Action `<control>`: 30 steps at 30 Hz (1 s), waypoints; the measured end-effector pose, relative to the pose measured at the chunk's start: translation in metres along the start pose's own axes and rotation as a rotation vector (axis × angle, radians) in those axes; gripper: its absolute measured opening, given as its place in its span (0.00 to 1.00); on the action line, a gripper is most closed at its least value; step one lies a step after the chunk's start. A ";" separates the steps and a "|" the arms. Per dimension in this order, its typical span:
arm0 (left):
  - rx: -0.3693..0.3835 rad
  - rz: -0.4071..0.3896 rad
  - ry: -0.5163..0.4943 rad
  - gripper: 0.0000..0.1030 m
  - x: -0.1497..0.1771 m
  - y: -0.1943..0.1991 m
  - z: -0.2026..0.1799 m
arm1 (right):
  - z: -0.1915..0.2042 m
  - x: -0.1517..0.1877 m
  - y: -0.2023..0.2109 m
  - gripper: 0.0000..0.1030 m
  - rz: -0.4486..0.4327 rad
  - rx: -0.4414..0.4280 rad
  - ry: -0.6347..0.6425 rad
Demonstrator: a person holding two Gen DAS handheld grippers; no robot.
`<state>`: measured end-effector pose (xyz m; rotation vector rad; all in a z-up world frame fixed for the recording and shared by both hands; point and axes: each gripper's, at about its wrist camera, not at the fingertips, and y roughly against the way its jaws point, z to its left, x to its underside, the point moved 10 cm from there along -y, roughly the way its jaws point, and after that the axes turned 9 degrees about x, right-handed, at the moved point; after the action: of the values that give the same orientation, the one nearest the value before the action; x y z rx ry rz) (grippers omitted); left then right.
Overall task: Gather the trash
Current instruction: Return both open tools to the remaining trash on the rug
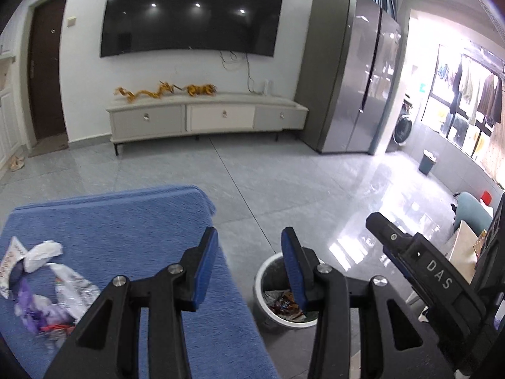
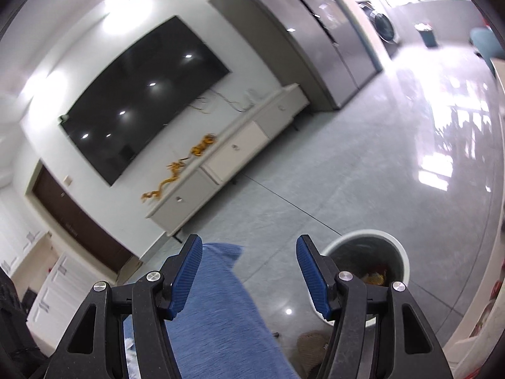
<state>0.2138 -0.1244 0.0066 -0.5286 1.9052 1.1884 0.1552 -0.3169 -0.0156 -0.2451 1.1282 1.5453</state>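
The left gripper (image 1: 249,262) hangs with its jaws spread wide and nothing between them, over the right edge of a blue cushion (image 1: 126,221). Crumpled wrappers (image 1: 47,281) lie on the cushion's near left part, well apart from the gripper. A white trash bin (image 1: 268,287) stands on the grey tiled floor (image 1: 284,183) just right of the cushion, with wrappers already inside. The right gripper (image 2: 249,271) is also spread wide and empty, between cushion and bin.
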 end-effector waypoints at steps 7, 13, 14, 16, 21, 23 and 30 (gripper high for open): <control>-0.078 -0.108 0.068 0.44 -0.009 0.077 0.061 | 0.058 0.007 0.038 0.58 -0.050 -0.087 0.107; -0.183 -0.191 0.108 0.51 -0.002 0.139 0.121 | 0.096 0.017 0.055 0.58 -0.080 -0.135 0.194; -0.202 -0.200 0.118 0.52 0.000 0.148 0.133 | 0.098 0.020 0.057 0.58 -0.082 -0.140 0.203; -0.224 -0.206 0.128 0.52 0.005 0.161 0.151 | 0.108 0.024 0.060 0.58 -0.087 -0.155 0.227; -0.278 -0.217 0.172 0.52 0.021 0.184 0.193 | 0.128 0.037 0.062 0.58 -0.092 -0.177 0.288; -0.290 -0.214 0.192 0.52 0.028 0.191 0.208 | 0.133 0.042 0.061 0.58 -0.086 -0.185 0.303; -0.357 -0.198 0.209 0.52 0.050 0.200 0.242 | 0.150 0.060 0.049 0.58 -0.070 -0.186 0.359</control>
<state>0.1453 0.1855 0.0191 -1.0450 1.7648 1.3904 0.1554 -0.1596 0.0461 -0.7030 1.2353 1.5828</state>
